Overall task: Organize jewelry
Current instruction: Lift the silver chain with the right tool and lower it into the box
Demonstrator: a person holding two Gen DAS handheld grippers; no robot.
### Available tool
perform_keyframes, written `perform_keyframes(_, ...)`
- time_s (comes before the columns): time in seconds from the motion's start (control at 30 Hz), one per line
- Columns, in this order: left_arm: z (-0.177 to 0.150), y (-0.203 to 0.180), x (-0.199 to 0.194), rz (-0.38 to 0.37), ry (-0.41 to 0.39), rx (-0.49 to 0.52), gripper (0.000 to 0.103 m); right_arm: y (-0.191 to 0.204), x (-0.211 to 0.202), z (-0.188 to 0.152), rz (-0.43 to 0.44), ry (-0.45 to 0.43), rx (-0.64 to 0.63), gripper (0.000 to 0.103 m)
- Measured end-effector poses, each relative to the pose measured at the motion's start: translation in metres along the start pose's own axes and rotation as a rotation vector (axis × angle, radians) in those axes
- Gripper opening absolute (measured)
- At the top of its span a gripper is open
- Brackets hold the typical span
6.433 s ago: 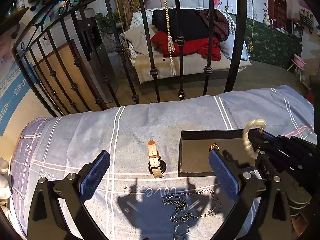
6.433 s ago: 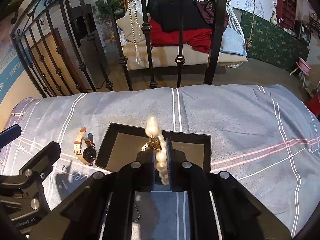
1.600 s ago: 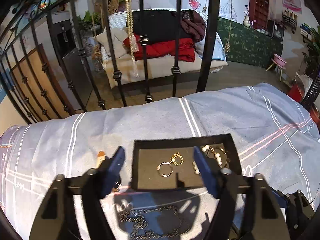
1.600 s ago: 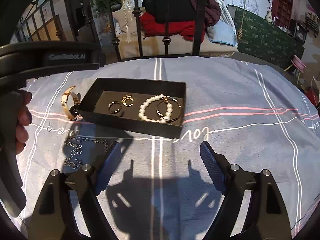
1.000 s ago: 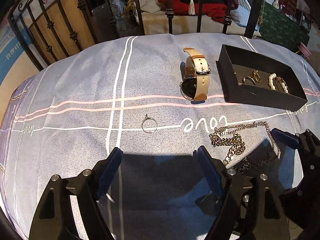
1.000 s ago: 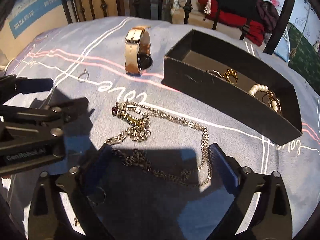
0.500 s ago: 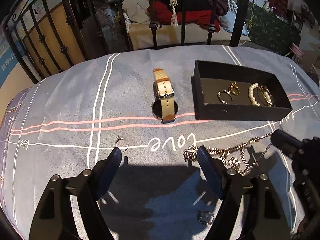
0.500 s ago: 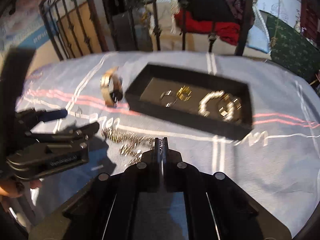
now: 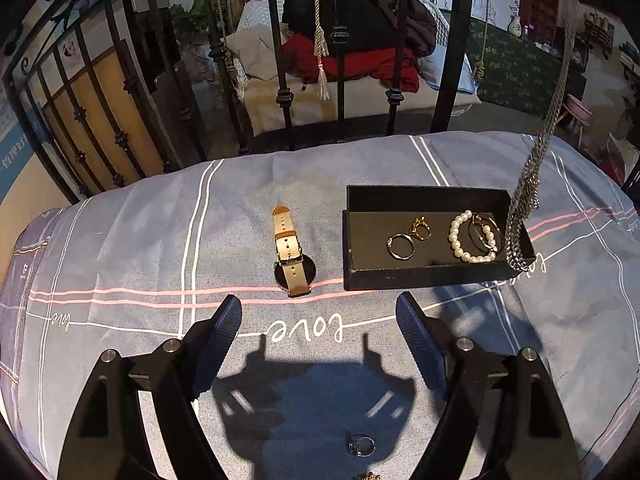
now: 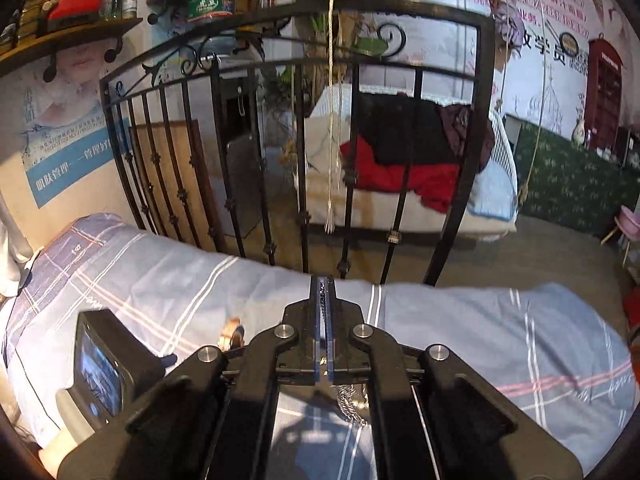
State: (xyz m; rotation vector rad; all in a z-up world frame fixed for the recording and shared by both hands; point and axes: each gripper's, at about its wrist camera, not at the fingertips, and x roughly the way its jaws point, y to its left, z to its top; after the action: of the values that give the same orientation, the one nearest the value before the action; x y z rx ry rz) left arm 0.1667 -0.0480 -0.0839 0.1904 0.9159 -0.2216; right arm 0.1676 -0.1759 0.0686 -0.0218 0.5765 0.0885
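1. My right gripper (image 10: 323, 292) is clenched on the long silver chain necklace (image 9: 532, 168). In the right wrist view a few links sit between the pressed pads and more chain dangles below them. In the left wrist view the chain hangs from above the frame, and its lower end sits at the right end of the shallow black rectangular jewellery tray (image 9: 424, 270).

2. My left gripper (image 9: 318, 318) is released, jaws wide and empty, above the grey-blue plaid bedsheet (image 9: 140, 240) near the bed's near edge.

3. The tray lies toward the foot rail of the bed. It holds a white pearl bracelet (image 9: 460, 242), a plain gold ring (image 9: 400, 246) and other small gold pieces. The tan-strapped wristwatch (image 9: 290, 254) lies on the sheet just left of the tray.

4. I judge the step to be lowering the chain into the tray. I would bring it over the bare black floor at the middle of the tray, clear of the pearls, so it does not tangle with them.

5. I would go down slowly and let the links pile from the bottom up, and unclench only once most of the length rests inside. A swinging chain could drape over the right wall.

6. A small silver ring (image 9: 360, 446) remains on the sheet between my left fingers' shadows; I judge it a later pick.
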Motion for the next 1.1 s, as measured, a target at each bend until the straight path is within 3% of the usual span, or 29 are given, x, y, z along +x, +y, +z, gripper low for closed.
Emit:
perform_keyframes(0.2,0.032,-0.01,-0.008,-0.001,-0.043,0.014,0.077,-0.006,-0.007,0.035,-0.032,-0.041,-0.02,0.002)
perform_keyframes(0.33,0.054,-0.014,-0.008,0.01,-0.06,-0.003,0.078,-0.014,0.007,0.034,-0.058,-0.012,0.0,0.002)
perform_keyframes(0.47,0.066,-0.015,0.0,0.051,-0.065,-0.038,0.081,-0.024,0.044,0.001,-0.082,0.085,0.076,0.002)
perform_keyframes(0.57,0.069,-0.015,0.011,0.071,-0.051,-0.068,0.081,-0.032,0.084,-0.044,-0.108,0.203,0.16,0.002)
perform_keyframes(0.63,0.07,-0.015,0.016,0.072,-0.04,-0.082,0.089,-0.033,0.102,-0.067,-0.13,0.261,0.194,0.004)
perform_keyframes(0.67,0.069,-0.015,0.017,0.077,-0.039,-0.085,0.091,-0.031,0.107,-0.075,-0.139,0.277,0.197,0.023)
perform_keyframes(0.7,0.069,-0.014,0.018,0.127,-0.034,-0.085,0.091,-0.031,0.109,-0.083,-0.169,0.284,0.196,0.036)
perform_keyframes(0.73,0.068,-0.01,0.018,0.148,-0.034,-0.083,0.093,-0.033,0.108,-0.089,-0.213,0.284,0.202,0.066)
perform_keyframes(0.77,0.067,-0.006,0.019,0.144,-0.033,-0.09,0.096,-0.038,0.106,-0.093,-0.243,0.277,0.218,0.085)
perform_keyframes(0.83,0.064,0.001,0.017,0.127,-0.027,-0.109,0.097,-0.051,0.097,-0.1,-0.237,0.253,0.268,0.098)
perform_keyframes(0.97,0.055,-0.001,0.007,0.106,-0.031,-0.08,0.097,-0.058,0.078,-0.101,-0.256,0.235,0.254,0.098)
perform_keyframes(1.1,0.022,0.004,-0.009,0.013,-0.016,-0.076,0.097,-0.059,0.051,-0.112,-0.248,0.234,0.244,0.098)
